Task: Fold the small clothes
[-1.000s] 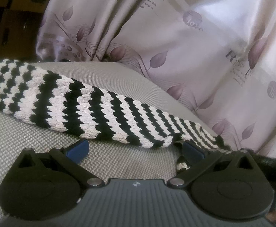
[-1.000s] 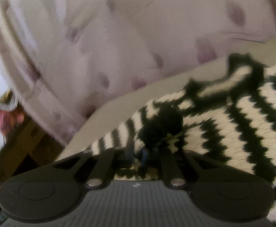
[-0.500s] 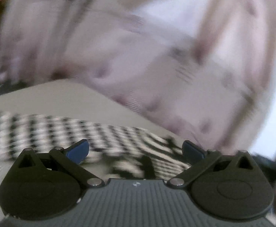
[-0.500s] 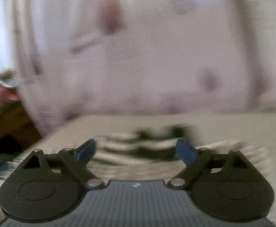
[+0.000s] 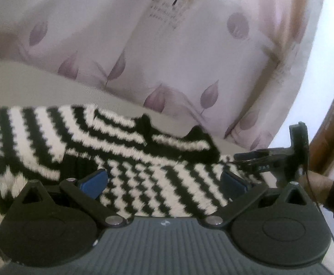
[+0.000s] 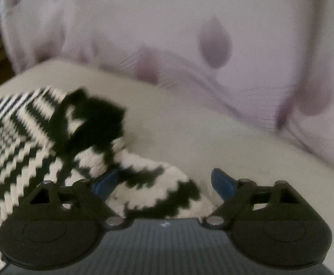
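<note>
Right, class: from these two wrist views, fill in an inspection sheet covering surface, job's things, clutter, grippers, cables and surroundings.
Surface: grey woven cushion, bare beyond the garment.
Job's things: one black-and-white striped knit garment, lying on the cushion with a layer folded over.
Clutter: nothing seen.
Grippers: left gripper open above the knit, holding nothing; right gripper open over the garment's edge, also seen at the right of the left wrist view.
Cables: thin dark wire beside the right gripper.
Surroundings: pale leaf-print curtain behind; wooden frame at right.

Curtain [image 5: 162,6] print: large "R", rest illegible.
</note>
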